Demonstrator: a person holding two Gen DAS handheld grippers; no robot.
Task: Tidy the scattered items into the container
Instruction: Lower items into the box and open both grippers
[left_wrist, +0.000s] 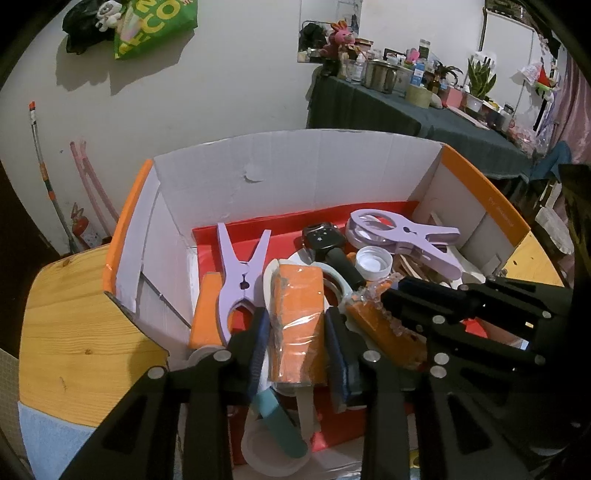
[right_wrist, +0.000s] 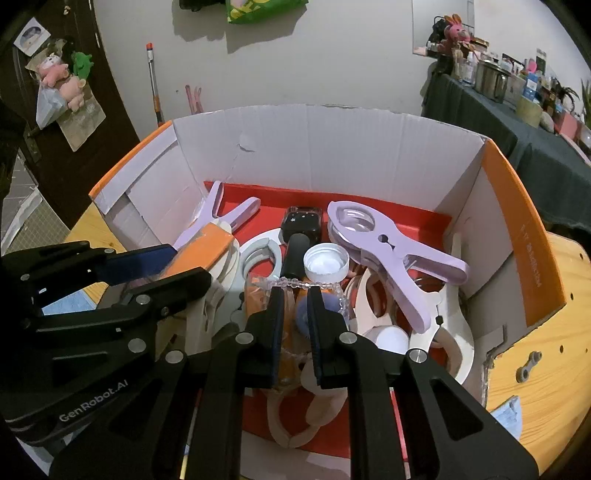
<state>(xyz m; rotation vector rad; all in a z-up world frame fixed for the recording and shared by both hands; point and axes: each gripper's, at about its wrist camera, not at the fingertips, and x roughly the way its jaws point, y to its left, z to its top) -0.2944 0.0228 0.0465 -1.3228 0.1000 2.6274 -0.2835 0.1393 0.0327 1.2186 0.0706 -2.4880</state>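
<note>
We hold the left claw (left_wrist: 295, 332) clamped on an orange wrapped block (left_wrist: 297, 317) inside the cardboard box (left_wrist: 295, 166). Our right claw (right_wrist: 295, 321) stands narrow over the box's near edge, gripping an orange packet (right_wrist: 290, 332).

Black tongs (left_wrist: 295, 343), blue pads (left_wrist: 258, 354), silver screws

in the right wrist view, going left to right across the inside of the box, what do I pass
Left gripper holding the orange wrapped block → black smartwatch → white bottle cap → big lilac clothes peg → orange right wall of the cardboard box.
</note>
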